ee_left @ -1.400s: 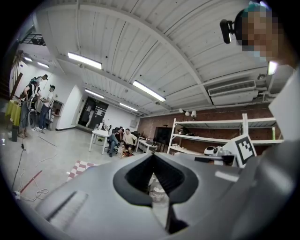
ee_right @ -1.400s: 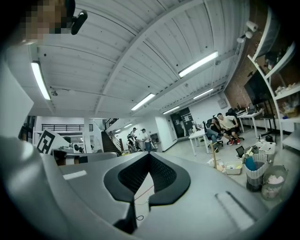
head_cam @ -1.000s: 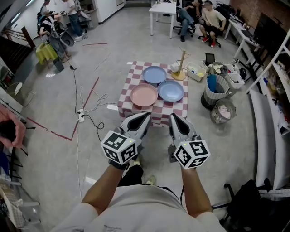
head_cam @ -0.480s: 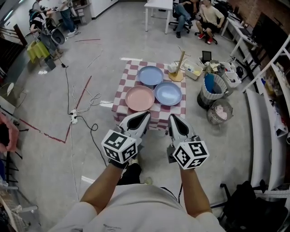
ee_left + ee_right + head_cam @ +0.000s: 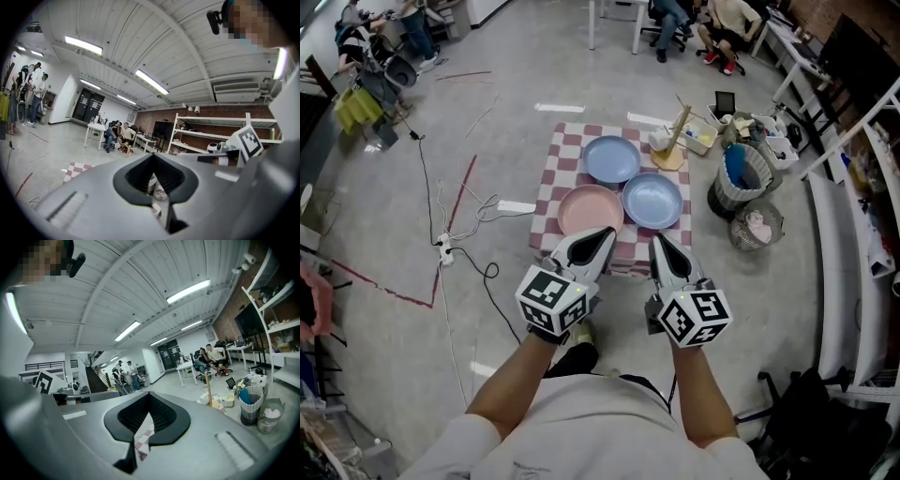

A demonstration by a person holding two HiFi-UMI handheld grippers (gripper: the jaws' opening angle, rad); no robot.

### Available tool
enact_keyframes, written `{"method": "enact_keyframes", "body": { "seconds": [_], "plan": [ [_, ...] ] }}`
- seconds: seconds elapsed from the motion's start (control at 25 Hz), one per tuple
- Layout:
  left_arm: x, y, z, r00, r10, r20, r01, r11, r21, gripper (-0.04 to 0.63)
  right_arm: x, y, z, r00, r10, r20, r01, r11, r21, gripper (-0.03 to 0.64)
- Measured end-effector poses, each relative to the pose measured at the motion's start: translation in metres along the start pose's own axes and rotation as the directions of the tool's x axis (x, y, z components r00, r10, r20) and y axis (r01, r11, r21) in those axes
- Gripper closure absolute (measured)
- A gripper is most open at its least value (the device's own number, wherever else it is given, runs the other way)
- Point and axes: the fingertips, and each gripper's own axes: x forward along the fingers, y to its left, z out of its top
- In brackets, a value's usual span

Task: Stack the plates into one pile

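Item 1, plates, three, lying flat and unstacked on the tabletop (image 5: 549,184), which wears a red-and-white checked cloth (image 5: 675,231). The pink plate (image 5: 591,210) sits at 7 o'clock of the cluster, the far blue plate (image 5: 612,158) at 12 o'clock and the near blue plate (image 5: 652,200) at 4 o'clock. Their rims are just beside one another, and I cannot tell whether they touch. Item 2, the left gripper (image 5: 605,233), which I hold off the tabletop's near edge at 6 o'clock from the pink plate. Its jaws are closed to a thin slit with nothing between them. Item 3, the right gripper (image 5: 656,241), beside the left one at 6 o'clock from the near blue plate. Its jaws are likewise pressed together and empty, and only checked cloth shows through the slit. Item 4, a wooden stand (image 5: 674,141) at the tabletop's 1 o'clock corner. Item 5, waste bins (image 5: 739,178) on the floor (image 5: 516,89) at 3 o'clock of the tabletop. Item 6, a cable (image 5: 461,251) trailing over the floor at 9 o'clock.
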Motion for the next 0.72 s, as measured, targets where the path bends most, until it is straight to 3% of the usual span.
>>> {"method": "enact_keyframes", "body": {
  "seconds": [0.36,0.72],
  "plan": [
    [0.042,0.045,-0.023,0.997,-0.058,-0.043,0.056,0.998,-0.036,0.589,0.045,-0.032,-0.026,0.994,-0.098,-0.042,0.101,0.992,0.08,0.607],
    [0.098,0.061,-0.067,0.992,-0.081,-0.099,0.075,0.995,-0.07,0.589,0.074,-0.099,-0.062,0.982,-0.152,-0.112,0.17,0.97,0.174,0.607]
  ]
}}
